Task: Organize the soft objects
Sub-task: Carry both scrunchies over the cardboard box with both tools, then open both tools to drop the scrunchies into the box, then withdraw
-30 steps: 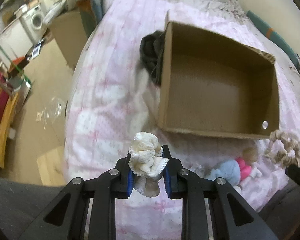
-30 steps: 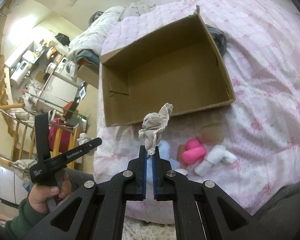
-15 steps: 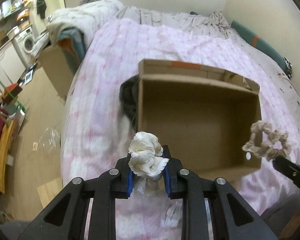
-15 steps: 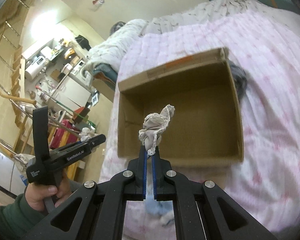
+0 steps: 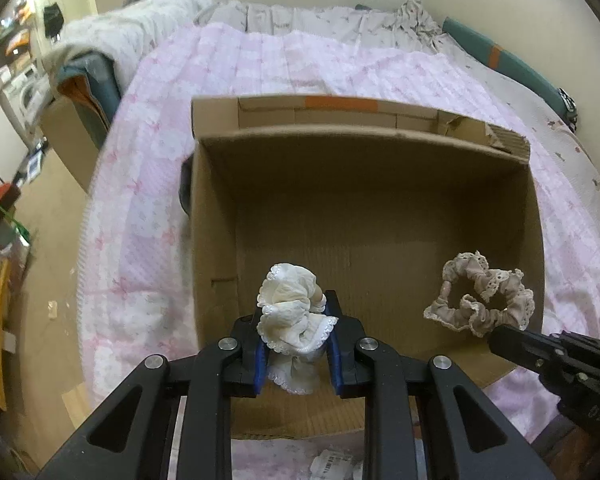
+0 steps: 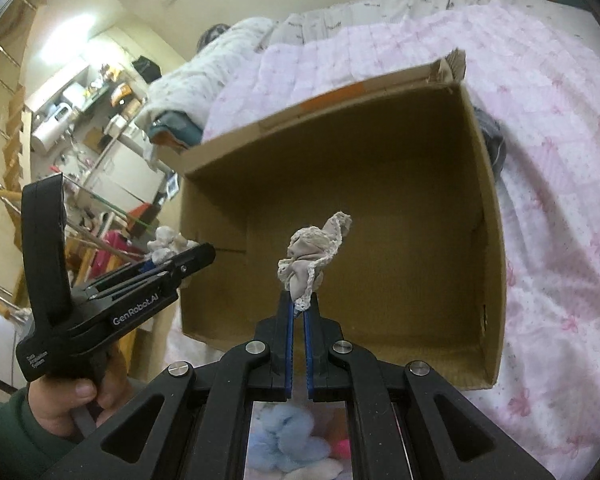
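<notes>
Two frilly scrunchies hang over the open brown cardboard box [image 5: 216, 216]. The left gripper [image 5: 296, 334] squeezes the puffy white scrunchie [image 5: 292, 312]. The right gripper [image 6: 299, 308] pinches the lacy beige scrunchie [image 6: 312, 256].

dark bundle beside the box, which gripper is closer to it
Left. The left gripper works near the cardboard box wall beside the dark bundle; the right gripper is across the box.
</notes>
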The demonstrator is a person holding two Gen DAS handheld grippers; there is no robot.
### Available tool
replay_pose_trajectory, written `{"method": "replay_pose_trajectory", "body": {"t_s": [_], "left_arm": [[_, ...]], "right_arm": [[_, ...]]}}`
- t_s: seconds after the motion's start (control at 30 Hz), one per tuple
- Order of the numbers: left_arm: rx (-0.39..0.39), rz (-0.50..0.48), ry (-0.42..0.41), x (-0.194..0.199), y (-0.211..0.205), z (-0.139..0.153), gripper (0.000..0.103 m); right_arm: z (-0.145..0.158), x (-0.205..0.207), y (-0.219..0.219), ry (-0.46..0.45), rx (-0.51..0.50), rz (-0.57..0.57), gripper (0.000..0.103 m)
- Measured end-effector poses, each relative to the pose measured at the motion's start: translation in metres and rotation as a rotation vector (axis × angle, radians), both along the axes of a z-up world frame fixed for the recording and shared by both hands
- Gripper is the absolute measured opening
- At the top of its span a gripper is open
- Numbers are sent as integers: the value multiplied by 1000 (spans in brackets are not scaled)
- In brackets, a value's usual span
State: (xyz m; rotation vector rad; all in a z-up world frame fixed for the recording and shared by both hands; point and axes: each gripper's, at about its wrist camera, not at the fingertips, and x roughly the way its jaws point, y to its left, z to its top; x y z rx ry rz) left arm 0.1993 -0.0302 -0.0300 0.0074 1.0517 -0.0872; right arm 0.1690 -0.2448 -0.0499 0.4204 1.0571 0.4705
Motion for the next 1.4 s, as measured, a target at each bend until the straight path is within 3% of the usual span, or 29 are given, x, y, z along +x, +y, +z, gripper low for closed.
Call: {"method": "replay_pose_trajectory", "body": {"t_s": [0.23,0.83,1.03,1.2,1.4], "left_arm": [[-4,-17,7,1,-1,-7,22],[9,-36,-1,-3,-7,-14,22],[13,-33,-22,-4,-6,-11,37],[39,-38,-38,-4,-10,-8,63],[47,-39,-62,-5,-9,-3,65]], "right_arm": [[-18,7,5,30,-88,21,6],[-26,13,15,68,-115,37,7],[-25,13,15,59,-103,45,7],[-25,13,15,54,-108,48,7],[-26,14,12,54,-117,40,7]]}}
